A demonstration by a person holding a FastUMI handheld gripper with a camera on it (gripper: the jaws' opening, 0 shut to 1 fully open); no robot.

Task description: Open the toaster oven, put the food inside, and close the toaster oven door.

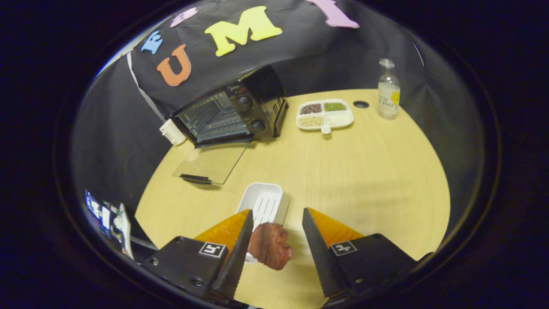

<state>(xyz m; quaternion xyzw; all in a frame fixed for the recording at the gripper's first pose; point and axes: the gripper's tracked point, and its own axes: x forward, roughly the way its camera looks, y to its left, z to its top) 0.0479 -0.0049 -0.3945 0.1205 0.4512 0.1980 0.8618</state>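
A black toaster oven [231, 109] stands at the back left of the round wooden table [369, 180]. Its glass door [212, 165] is folded down flat, and the rack inside is visible. A reddish-brown piece of meat [270, 246] lies between my fingers, resting on the near end of a small white ribbed tray [266, 199]. The meat touches the left finger [240, 244], while a clear gap separates it from the right finger [315, 244]. My gripper [277, 211] is open, and the oven lies well beyond it to the left.
A white divided dish [325, 114] of beans and grains sits just right of the oven. A clear bottle [388, 90] stands at the back right, near a small dark hole [360, 104] in the tabletop. A white block [172, 131] sits against the oven's left side.
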